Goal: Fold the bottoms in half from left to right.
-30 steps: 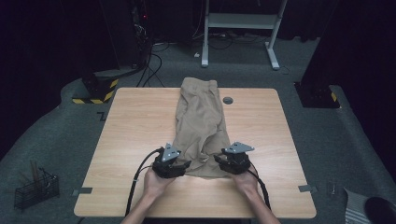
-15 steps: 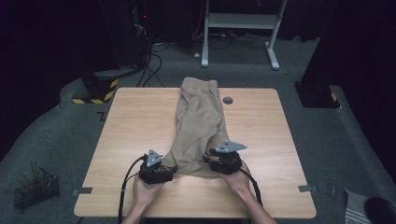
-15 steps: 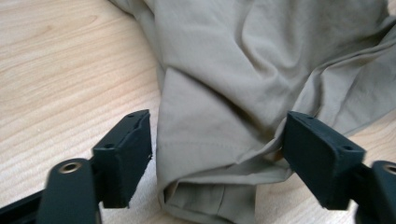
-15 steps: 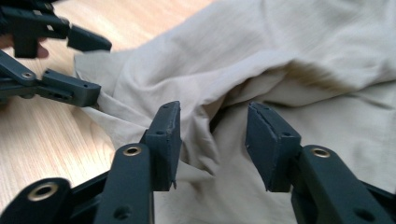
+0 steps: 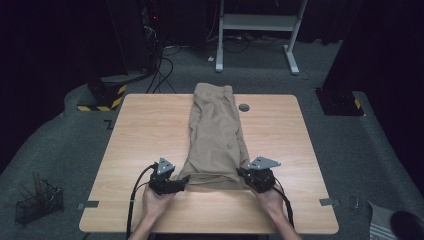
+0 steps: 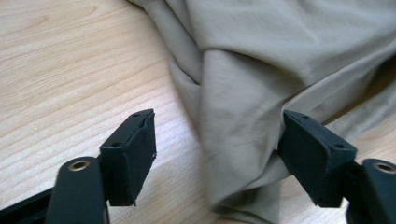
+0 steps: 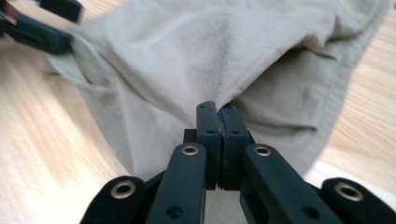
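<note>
A tan folded garment lies lengthwise down the middle of the wooden table. My left gripper is at its near left corner. In the left gripper view the jaws stand wide and have just been closing a little, with a fold of the cloth between them; one pad is clear of it. My right gripper is at the near right corner. In the right gripper view it is shut on the fabric, which puckers up at the pads.
A dark round grommet sits in the table beside the garment's far end. On the floor are a wire basket at the left, a yellow-striped base and a white desk frame behind the table.
The right gripper has shifted right along the garment's near edge and closed on the cloth. The left gripper has slid a little left and nearer the front edge.
</note>
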`<state>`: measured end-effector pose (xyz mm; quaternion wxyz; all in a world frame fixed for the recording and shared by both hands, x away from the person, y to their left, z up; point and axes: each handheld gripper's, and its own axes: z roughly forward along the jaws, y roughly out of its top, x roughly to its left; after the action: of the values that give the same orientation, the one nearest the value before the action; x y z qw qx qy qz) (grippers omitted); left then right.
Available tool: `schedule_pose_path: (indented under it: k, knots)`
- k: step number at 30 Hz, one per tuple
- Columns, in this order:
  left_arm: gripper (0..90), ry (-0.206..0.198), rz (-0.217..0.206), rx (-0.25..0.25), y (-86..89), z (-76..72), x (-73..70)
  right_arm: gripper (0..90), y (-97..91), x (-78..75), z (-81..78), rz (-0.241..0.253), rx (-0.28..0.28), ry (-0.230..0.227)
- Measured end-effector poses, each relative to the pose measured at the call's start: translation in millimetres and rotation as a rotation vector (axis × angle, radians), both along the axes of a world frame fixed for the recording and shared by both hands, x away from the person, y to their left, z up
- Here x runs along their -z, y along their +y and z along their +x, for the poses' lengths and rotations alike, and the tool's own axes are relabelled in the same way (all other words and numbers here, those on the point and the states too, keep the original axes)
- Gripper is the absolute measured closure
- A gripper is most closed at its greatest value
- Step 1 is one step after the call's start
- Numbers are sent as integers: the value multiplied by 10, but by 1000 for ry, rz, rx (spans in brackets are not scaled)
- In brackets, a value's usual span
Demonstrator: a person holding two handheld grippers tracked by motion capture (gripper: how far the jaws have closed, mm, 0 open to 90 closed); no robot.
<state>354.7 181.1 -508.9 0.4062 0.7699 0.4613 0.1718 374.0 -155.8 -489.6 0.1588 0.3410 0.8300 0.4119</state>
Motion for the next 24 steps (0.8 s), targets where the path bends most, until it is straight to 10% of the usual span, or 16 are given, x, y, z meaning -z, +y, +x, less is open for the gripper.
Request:
schedule_pose_path:
  k: [17,24]
  knots:
    - [323,70,-24,-107,114,640,-51,878,-168,60,76,11,42,14]
    - [311,85,-36,-65,-71,746,52,880,-133,141,123,-6,38,36]
